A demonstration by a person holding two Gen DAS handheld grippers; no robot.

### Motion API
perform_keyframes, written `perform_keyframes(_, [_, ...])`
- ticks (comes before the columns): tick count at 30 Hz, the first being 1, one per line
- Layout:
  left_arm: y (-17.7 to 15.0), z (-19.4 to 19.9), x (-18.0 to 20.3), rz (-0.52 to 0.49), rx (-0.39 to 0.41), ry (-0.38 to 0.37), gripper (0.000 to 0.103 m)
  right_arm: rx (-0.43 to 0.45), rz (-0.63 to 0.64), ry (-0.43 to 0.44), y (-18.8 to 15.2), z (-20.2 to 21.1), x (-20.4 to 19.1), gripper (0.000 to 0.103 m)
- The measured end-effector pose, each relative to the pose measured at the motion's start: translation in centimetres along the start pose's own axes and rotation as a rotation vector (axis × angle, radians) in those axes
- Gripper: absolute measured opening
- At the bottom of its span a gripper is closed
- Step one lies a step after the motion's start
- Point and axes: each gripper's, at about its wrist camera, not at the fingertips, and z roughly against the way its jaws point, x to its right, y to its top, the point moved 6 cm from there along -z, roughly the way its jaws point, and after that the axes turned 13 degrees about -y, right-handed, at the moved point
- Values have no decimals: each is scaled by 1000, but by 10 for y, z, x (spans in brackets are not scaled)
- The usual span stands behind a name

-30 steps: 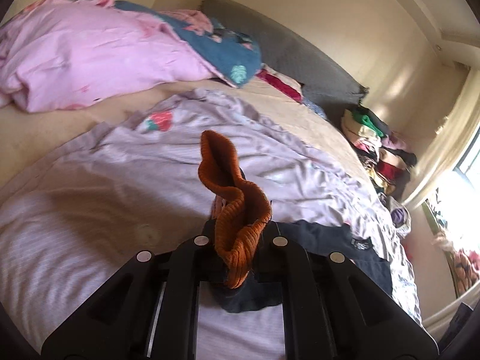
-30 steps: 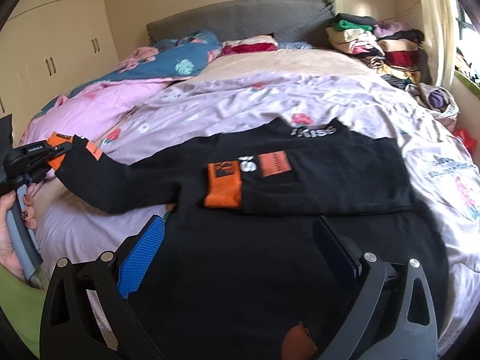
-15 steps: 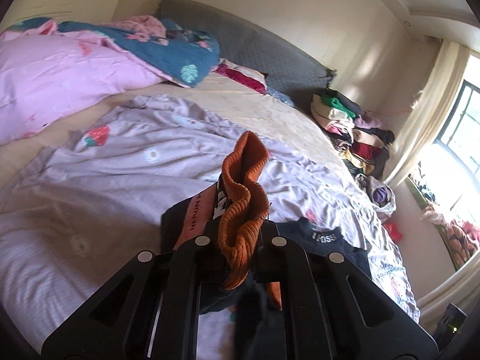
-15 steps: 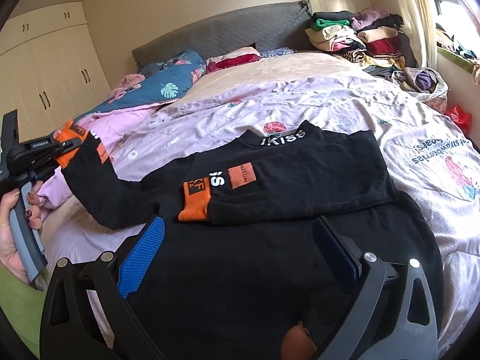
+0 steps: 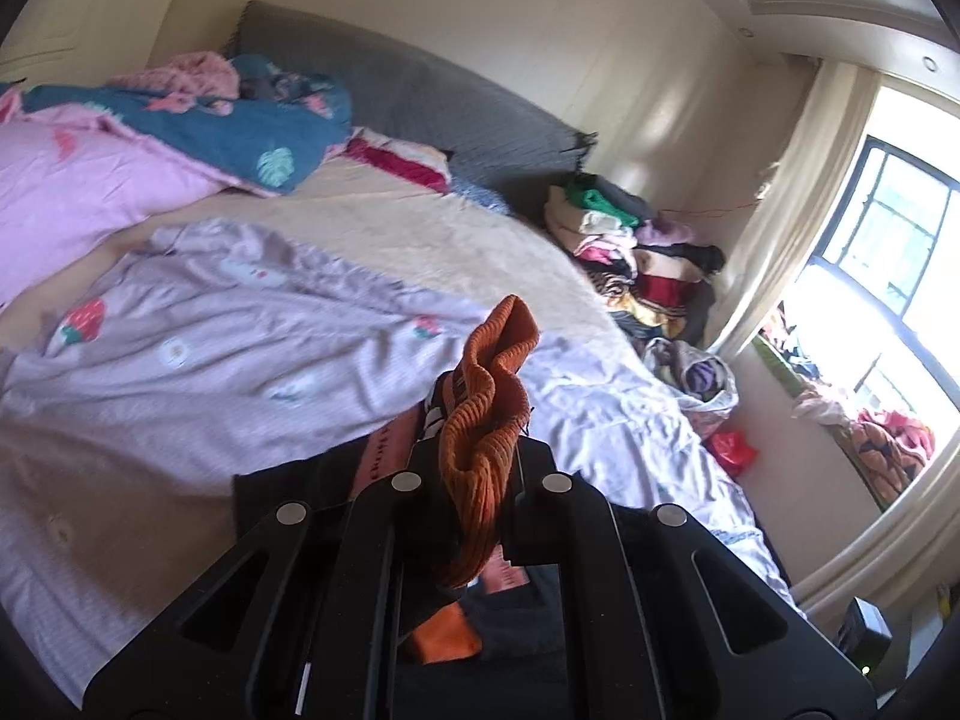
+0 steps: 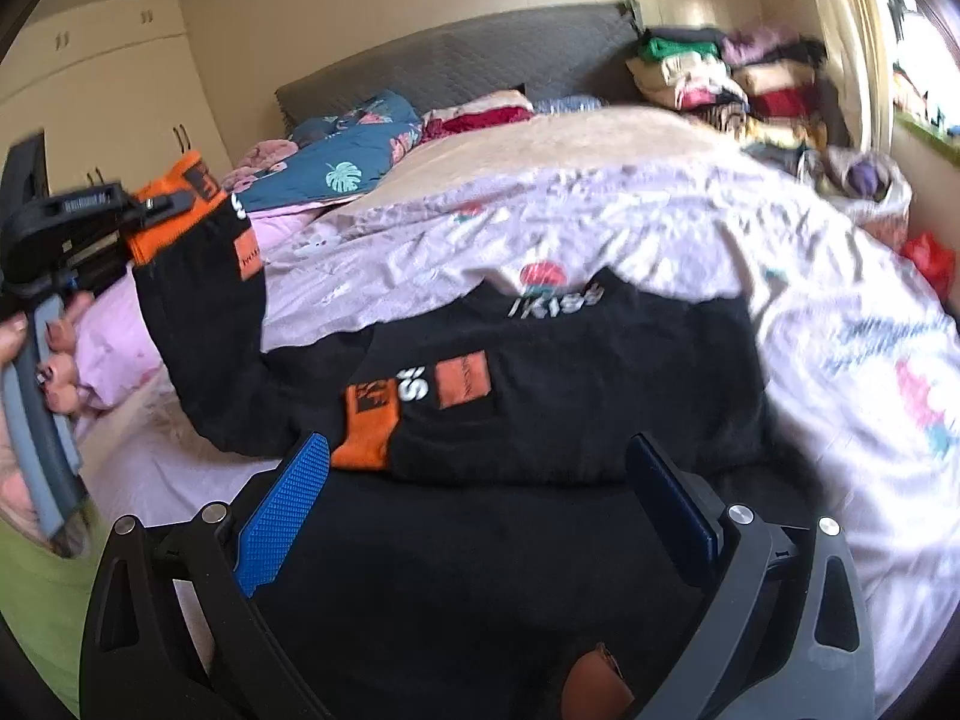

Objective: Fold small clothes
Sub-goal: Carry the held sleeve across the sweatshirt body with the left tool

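Observation:
A black sweatshirt (image 6: 570,372) with orange cuffs and patches lies on the lilac sheet (image 6: 630,222), one sleeve folded across its chest. My left gripper (image 5: 477,468) is shut on the other sleeve's orange cuff (image 5: 486,420) and holds it lifted off the bed; it shows at the far left of the right wrist view (image 6: 153,204), with the black sleeve (image 6: 204,324) hanging from it. My right gripper (image 6: 480,510) is open and empty, hovering just above the sweatshirt's lower body.
A pink duvet (image 5: 78,192) and a blue leaf-print blanket (image 5: 240,132) lie by the grey headboard (image 5: 456,114). A stack of folded clothes (image 5: 636,252) stands at the bed's far right corner. A window (image 5: 888,264) is at the right.
My left gripper has lifted the orange cuff higher and swung it toward the sweatshirt's body. My right gripper has dropped lower and closer to the sweatshirt, still open.

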Motion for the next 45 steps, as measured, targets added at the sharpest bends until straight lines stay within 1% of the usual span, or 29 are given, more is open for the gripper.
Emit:
perform_keyframes(2, [1, -5, 14, -11, 0, -26, 3, 20, 1, -7, 1, 2, 6, 98])
perform_keyframes(3, [1, -8, 20, -18, -2, -36, 3, 25, -20, 0, 0, 2, 13, 98])
perform_keyframes(6, [-2, -20, 44, -44, -17, -68, 3, 11, -76, 20, -5, -1, 29, 98])
perform_keyframes(9, [-7, -34, 65, -63, -39, -96, 3, -7, -108, 11, -9, -6, 45, 98])
perform_keyframes(12, [-13, -45, 81, -73, -54, -109, 3, -14, -138, 15, -11, -8, 57, 98])
perform_keyframes(14, [-17, -51, 87, -80, -60, -114, 3, -18, -153, 0, -11, -9, 65, 98])
perform_keyframes(19, [-32, -67, 97, -83, -98, -127, 3, -28, -216, -37, -11, -10, 94, 98])
perform_keyframes(25, [-68, -90, 102, -73, -181, -146, 3, -36, -257, -77, -12, -9, 121, 98])
perform_keyframes(32, [-115, -116, 97, -49, -288, -150, 3, -47, -282, -94, -13, -12, 135, 99])
perform_keyframes(41, [-162, -140, 96, -30, -417, -169, 3, -60, -308, -125, -18, -18, 152, 98])
perform_keyframes(44, [-175, -146, 98, -1, -466, -202, 6, -73, -326, -133, -21, -23, 159, 98])
perform_keyframes(45, [-177, -146, 99, 1, -475, -207, 14, -80, -334, -137, -23, -25, 163, 98])
